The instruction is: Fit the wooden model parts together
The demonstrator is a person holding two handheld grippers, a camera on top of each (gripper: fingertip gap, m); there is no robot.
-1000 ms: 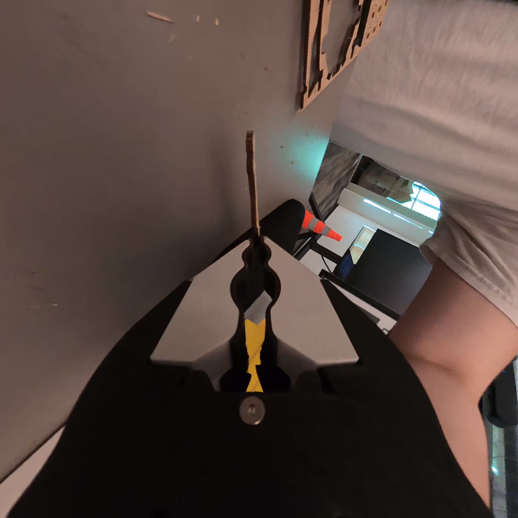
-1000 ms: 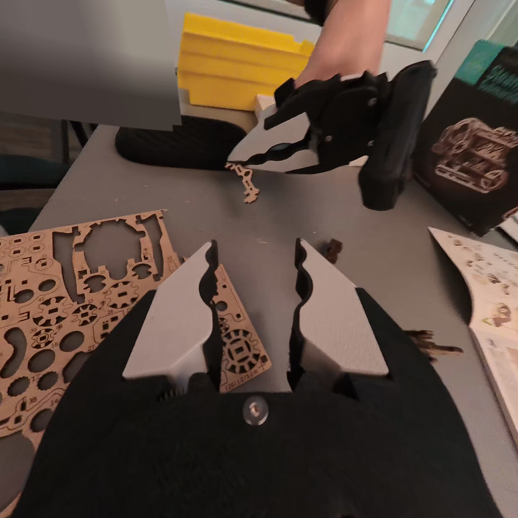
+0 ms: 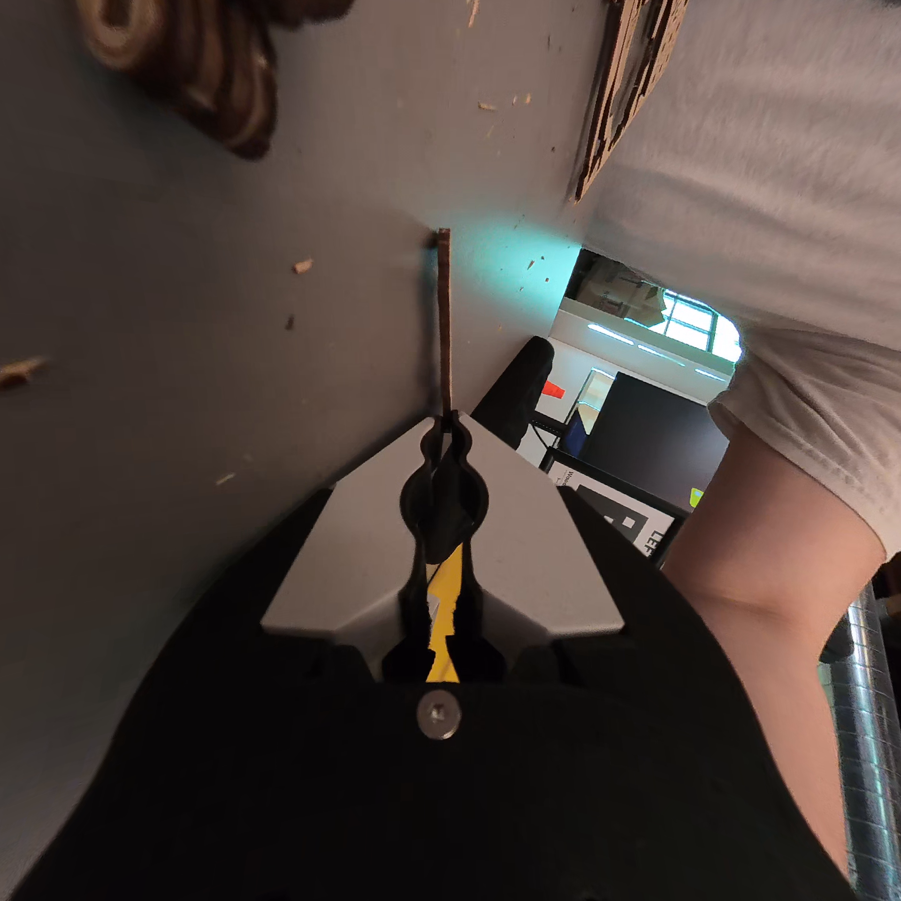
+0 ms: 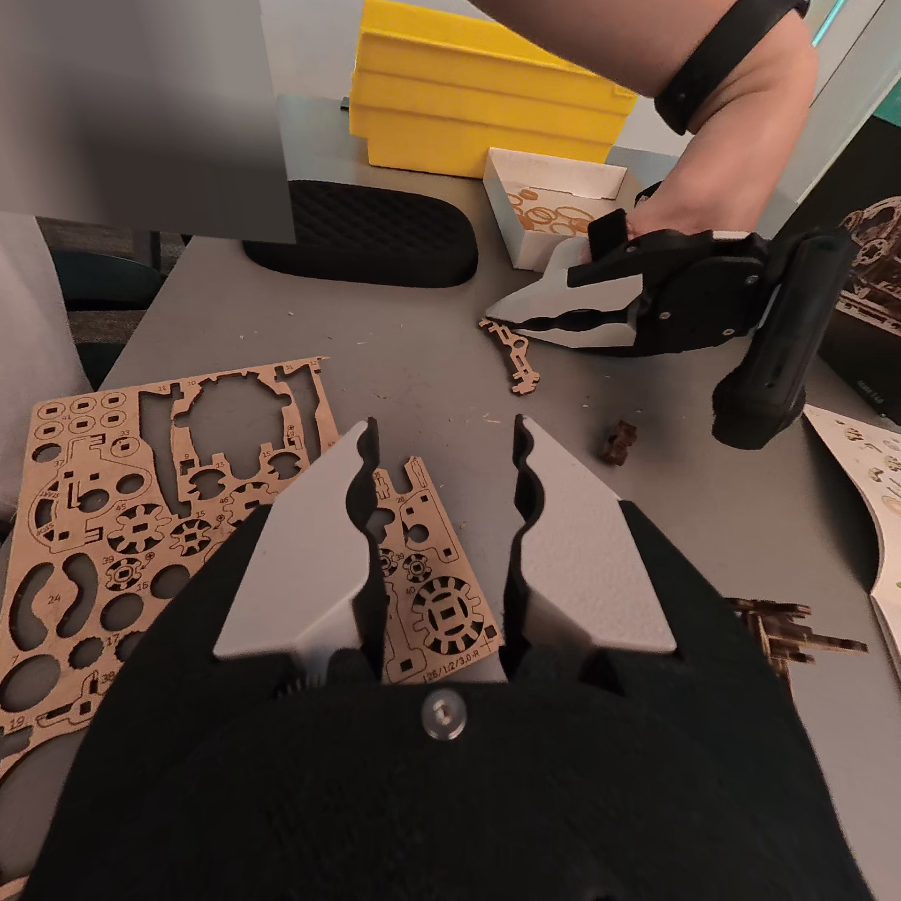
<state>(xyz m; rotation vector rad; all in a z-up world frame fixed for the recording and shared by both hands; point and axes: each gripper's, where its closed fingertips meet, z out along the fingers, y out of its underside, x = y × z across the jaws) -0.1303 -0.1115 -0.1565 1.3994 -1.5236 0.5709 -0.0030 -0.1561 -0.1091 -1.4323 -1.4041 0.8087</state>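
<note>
My left gripper (image 3: pixel 448 419) is shut on a thin wooden strip part (image 3: pixel 443 322), seen edge-on, with its far end at the grey table. In the right wrist view the left gripper (image 4: pixel 492 314) sits low at the right, holding the flat notched strip (image 4: pixel 516 353) angled down onto the table. My right gripper (image 4: pixel 443 429) is open and empty, hovering over a cut-off piece of wooden sheet (image 4: pixel 439 585). A small dark wooden piece (image 4: pixel 618 441) lies just right of its right finger. A large punched wooden sheet (image 4: pixel 97 512) lies to the left.
A dark wooden assembly (image 4: pixel 780 638) lies at the right, also in the left wrist view (image 3: pixel 195 63). A yellow bin (image 4: pixel 478 97), a white box of rings (image 4: pixel 551 209) and a black pad (image 4: pixel 361 234) stand at the back. A booklet (image 4: pixel 868 487) lies far right. The left gripper's tips are roughly 15 centimeters from the right gripper's. My right gripper's tips are some 10 centimeters from the small dark wooden piece (image 4: pixel 618 441).
The left gripper has moved right and down with the strip, whose tip now meets the table. The right gripper stays open in about the same place.
</note>
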